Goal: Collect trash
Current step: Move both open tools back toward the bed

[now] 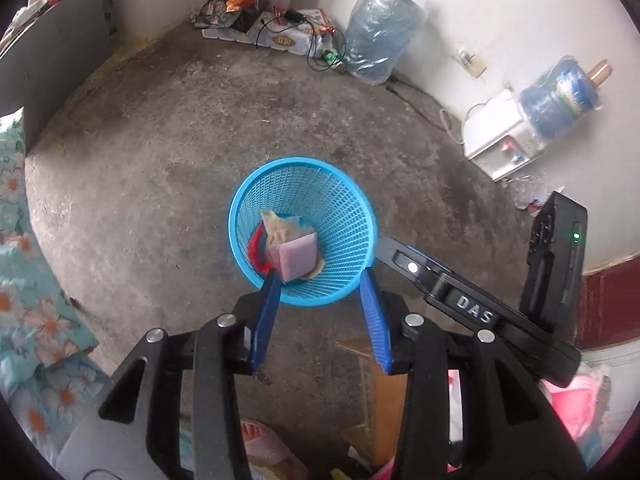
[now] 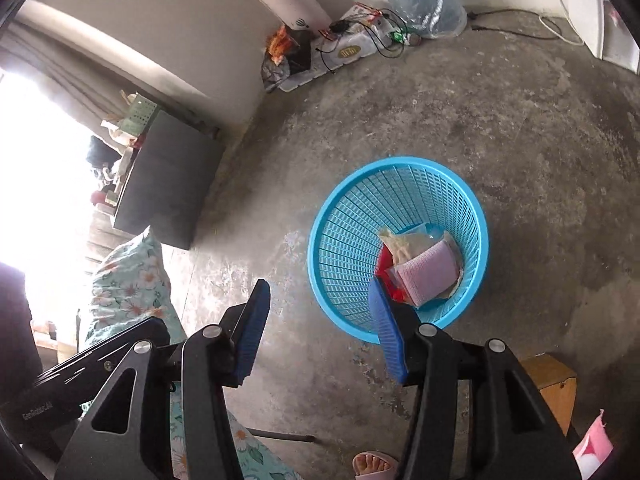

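Note:
A blue mesh basket (image 1: 344, 216) stands on the concrete floor. In it lie a pink sponge-like pack (image 1: 298, 258), crumpled beige paper (image 1: 280, 224) and a red wrapper (image 1: 256, 252). My left gripper (image 1: 320, 280) hovers above the basket's near rim, open, with nothing between its blue fingers. In the right wrist view the same basket (image 2: 352, 208) sits right of centre, holding the pink pack (image 2: 430, 276), beige paper (image 2: 404, 242) and red wrapper (image 2: 386, 264). My right gripper (image 2: 318, 286) is open and empty above the basket's left side, its right finger overlapping the near rim.
A large water jug (image 1: 380, 36), a white dispenser (image 1: 500, 140) and a pile of snack bags and cables (image 1: 248, 4) line the far wall. Floral bedding (image 1: 24, 280) lies left, a wooden stool (image 1: 376, 392) near. A grey cabinet (image 2: 160, 184) and a slippered foot (image 2: 372, 464) show.

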`<state>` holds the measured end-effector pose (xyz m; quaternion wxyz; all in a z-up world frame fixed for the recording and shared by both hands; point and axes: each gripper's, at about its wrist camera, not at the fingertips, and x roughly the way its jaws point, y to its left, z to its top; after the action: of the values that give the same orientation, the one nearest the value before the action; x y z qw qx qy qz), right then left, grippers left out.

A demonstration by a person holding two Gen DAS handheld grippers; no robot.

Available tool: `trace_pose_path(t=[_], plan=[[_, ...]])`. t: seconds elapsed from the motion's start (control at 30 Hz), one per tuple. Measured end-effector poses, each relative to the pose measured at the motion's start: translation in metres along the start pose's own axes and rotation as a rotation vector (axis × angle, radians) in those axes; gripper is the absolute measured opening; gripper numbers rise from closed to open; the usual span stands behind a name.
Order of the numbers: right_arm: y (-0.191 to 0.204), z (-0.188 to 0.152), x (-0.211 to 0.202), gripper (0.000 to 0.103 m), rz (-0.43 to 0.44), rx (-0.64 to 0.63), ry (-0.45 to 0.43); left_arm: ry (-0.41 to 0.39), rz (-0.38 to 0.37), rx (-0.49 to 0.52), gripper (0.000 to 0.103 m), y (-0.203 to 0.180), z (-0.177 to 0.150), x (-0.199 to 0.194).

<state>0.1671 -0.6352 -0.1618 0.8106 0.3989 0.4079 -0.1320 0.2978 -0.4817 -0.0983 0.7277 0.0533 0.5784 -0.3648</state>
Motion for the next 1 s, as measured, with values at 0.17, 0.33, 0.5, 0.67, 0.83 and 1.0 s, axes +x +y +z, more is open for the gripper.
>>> trace_pose_path(t=[0.17,0.33,0.5,0.67,0.83,1.0], plan=[[0.062,-0.018,-0.047,0.058,0.035,-0.134,-0.084,-0.035,-0.062,-0.104,0.053,0.026,-0.035,-0.089],[0.133,-0.053,-0.087,0.063,0.082,-0.291,-0.127,-0.133,-0.005,-0.115,0.063,0.057,-0.089,-0.176],[0.205,-0.097,-0.127,0.074,0.133,-0.481,-0.181,-0.277,0.031,-0.146,0.066,0.094,-0.145,-0.258],[0.259,-0.137,-0.162,0.084,0.173,-0.653,-0.215,-0.454,0.066,-0.211,0.072,0.13,-0.206,-0.334],[0.3,-0.168,-0.183,0.084,0.207,-0.799,-0.211,-0.634,0.174,-0.31,0.072,0.179,-0.272,-0.41],[0.344,-0.199,-0.185,0.084,0.297,-0.887,-0.156,-0.753,0.306,-0.436,0.075,0.227,-0.334,-0.467]])
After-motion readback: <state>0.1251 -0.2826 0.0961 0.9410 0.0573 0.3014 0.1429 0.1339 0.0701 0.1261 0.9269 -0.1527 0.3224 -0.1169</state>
